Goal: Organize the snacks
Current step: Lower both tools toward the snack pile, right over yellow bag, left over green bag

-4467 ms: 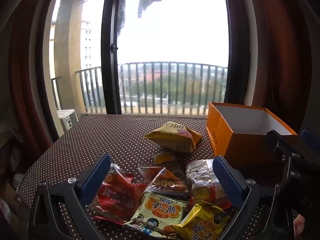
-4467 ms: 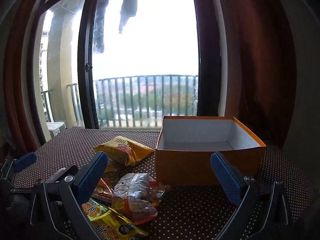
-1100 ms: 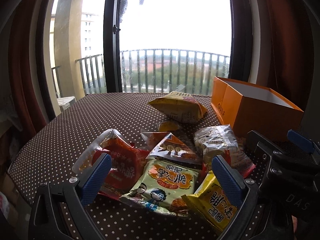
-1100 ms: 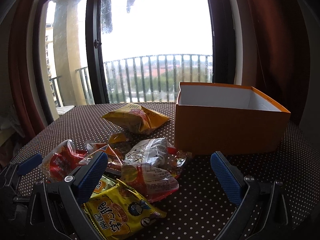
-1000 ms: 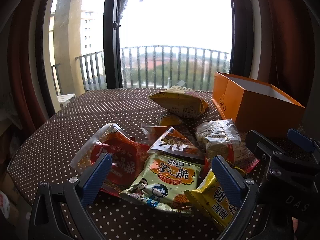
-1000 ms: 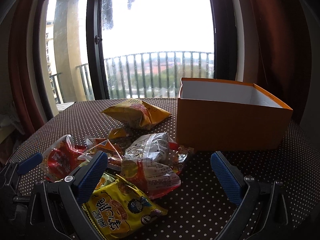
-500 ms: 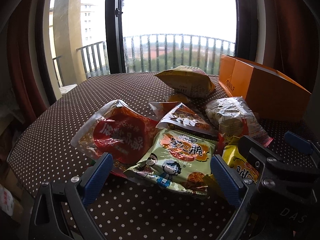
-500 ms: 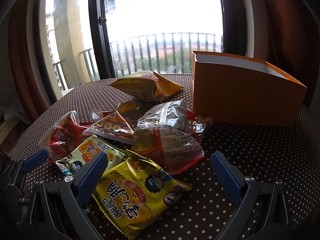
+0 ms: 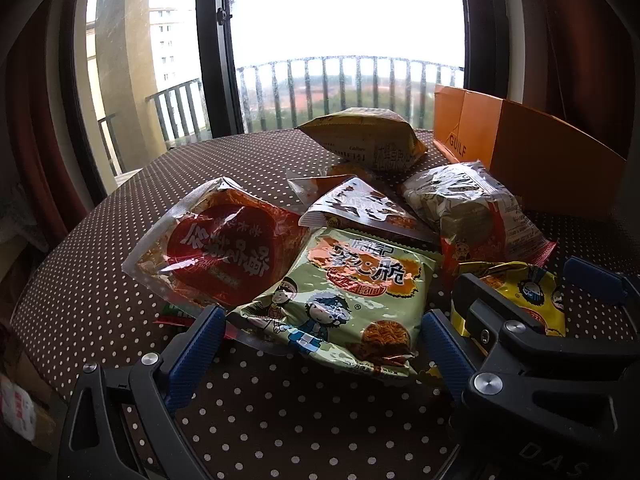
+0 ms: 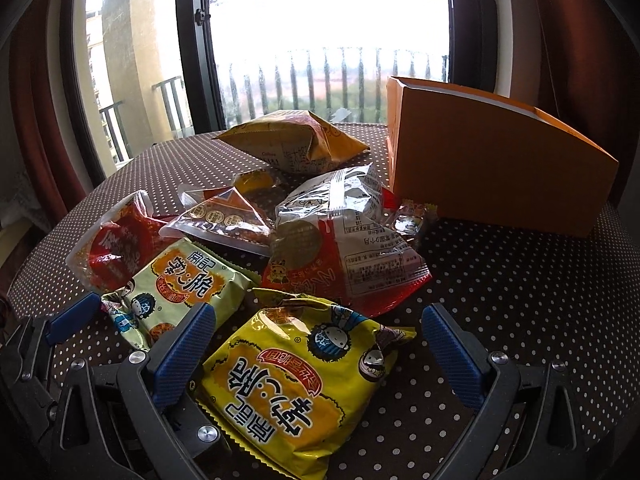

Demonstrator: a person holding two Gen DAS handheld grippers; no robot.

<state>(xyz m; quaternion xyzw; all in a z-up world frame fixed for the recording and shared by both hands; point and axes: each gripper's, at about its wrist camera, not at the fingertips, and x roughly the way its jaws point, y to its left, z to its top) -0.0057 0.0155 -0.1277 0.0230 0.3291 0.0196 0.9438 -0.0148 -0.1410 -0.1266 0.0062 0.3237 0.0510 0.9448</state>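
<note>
We have brought both claws down and in toward the heap; a few seconds ago they hung higher and the open top of the orange box [image 10: 492, 160] showed its white inside, while now we see only its outer wall. The left claw [image 9: 320, 344] is spread wide, its blue pads either side of the near edge of the green noodle packet [image 9: 348, 292] without pinching it. The right claw [image 10: 316, 348] is likewise spread, straddling the yellow noodle packet [image 10: 304, 384], which lies between its pads untouched by the far one; whether the near pad rests on it we cannot tell. We judge this to mean the first picks are being lined up, one packet per claw, and that nothing has gone into the box so far as we can see.

Counting what lies on the dotted bench [image 9: 120, 208]: one orange box, at the right and just beyond the heap. Eight snacks, all loose on the bench: one green noodle packet, one yellow noodle packet, one red pouch [image 9: 216, 252] at the left, one triangular clear pouch [image 9: 360, 208], one silver and red bag [image 10: 344, 240], one big yellow bag [image 10: 296, 144] at the back, one small yellow sweet [image 10: 254, 180] and one small wrapped sweet [image 10: 412, 216] by the box wall. More may hide beneath.
</note>
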